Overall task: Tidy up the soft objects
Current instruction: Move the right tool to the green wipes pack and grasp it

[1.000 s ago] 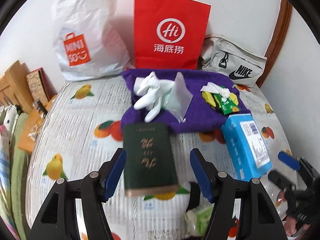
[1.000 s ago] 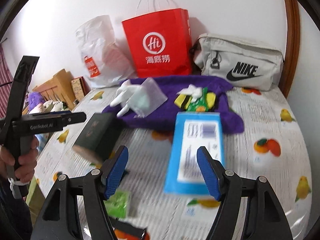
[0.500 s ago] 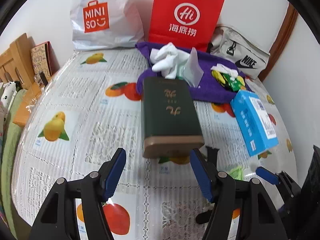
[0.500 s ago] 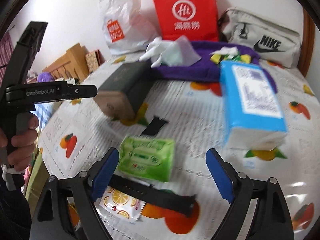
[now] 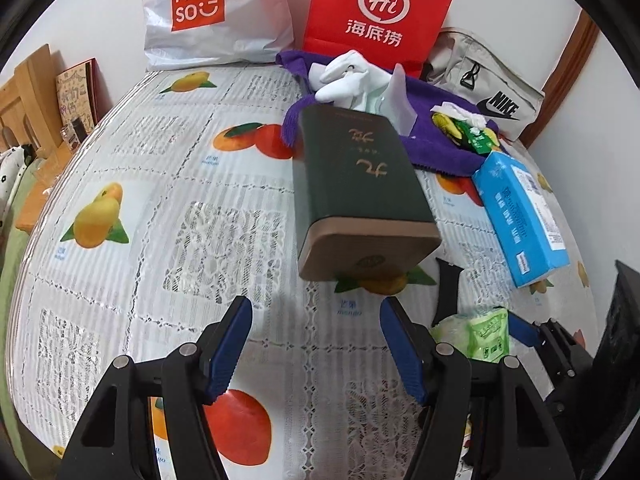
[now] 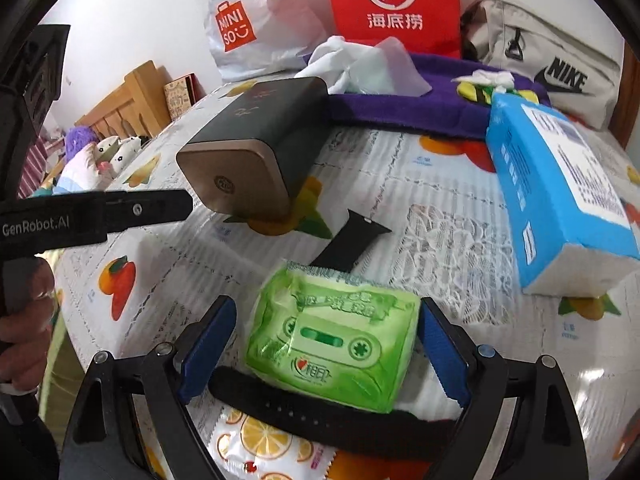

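Observation:
A green tissue pack [image 6: 332,344] lies on the fruit-print tablecloth [image 6: 440,216], on top of a black watch strap [image 6: 320,412]. My right gripper [image 6: 327,312] straddles the pack. Its jaws are closing, and the blue pads stand just off the pack's sides. My left gripper [image 5: 315,320] hangs open over bare cloth, just short of a dark green tin box [image 5: 356,184] and holding nothing. In the left wrist view the green pack [image 5: 480,336] shows at the lower right. A blue tissue pack [image 6: 560,196] lies to the right. White gloves [image 5: 344,76] rest on a purple towel [image 5: 436,148] at the back.
A red paper bag [image 5: 380,8], a white Miniso bag [image 5: 216,12] and a grey Nike bag [image 5: 492,88] line the back wall. A lemon-print sachet [image 6: 256,448] lies under the strap. A hand [image 6: 24,320] holds the left gripper's handle. Wooden furniture [image 6: 128,100] and plush toys stand left of the table.
Both grippers have dropped toward the table. The right one has come down around the green tissue pack, which now lies between its jaws. The left one has closed in on the tin box.

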A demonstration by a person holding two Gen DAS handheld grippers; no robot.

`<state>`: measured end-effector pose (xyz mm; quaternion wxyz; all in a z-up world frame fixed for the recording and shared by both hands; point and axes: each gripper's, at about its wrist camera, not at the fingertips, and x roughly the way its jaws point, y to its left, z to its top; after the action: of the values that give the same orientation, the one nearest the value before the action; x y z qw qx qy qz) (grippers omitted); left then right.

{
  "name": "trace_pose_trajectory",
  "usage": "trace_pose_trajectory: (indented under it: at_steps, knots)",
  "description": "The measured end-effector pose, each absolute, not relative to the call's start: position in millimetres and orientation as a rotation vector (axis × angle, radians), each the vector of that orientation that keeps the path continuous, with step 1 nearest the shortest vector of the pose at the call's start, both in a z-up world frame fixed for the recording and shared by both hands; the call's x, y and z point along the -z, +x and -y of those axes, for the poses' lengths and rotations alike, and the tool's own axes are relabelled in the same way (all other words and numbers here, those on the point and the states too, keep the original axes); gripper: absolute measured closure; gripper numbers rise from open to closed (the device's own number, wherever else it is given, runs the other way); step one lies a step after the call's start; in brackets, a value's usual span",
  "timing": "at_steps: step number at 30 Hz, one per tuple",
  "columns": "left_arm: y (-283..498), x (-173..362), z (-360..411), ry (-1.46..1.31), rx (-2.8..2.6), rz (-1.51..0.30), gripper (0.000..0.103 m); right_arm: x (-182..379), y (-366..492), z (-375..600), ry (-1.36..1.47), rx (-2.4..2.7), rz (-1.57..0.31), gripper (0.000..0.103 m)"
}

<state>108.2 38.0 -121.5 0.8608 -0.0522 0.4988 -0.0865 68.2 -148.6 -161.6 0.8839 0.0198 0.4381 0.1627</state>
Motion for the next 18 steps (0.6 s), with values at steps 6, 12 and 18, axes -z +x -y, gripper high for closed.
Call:
trace_pose_trajectory:
  at_steps: [6,12,18]
  knots:
    - [105,129,-32,-0.102,0.184,-1.056,0.038,151,61,166,0.093,-0.353,-0.875,0.026]
    - [98,135,-7,-0.062,0.233,-1.07,0.038,132,47,191,0.115,-0.334,-0.814,0.026]
    - [91,143,32,0.031,0.32,-1.086,0.038,132,40,230,0.12,-0.246,-0.822,0.026]
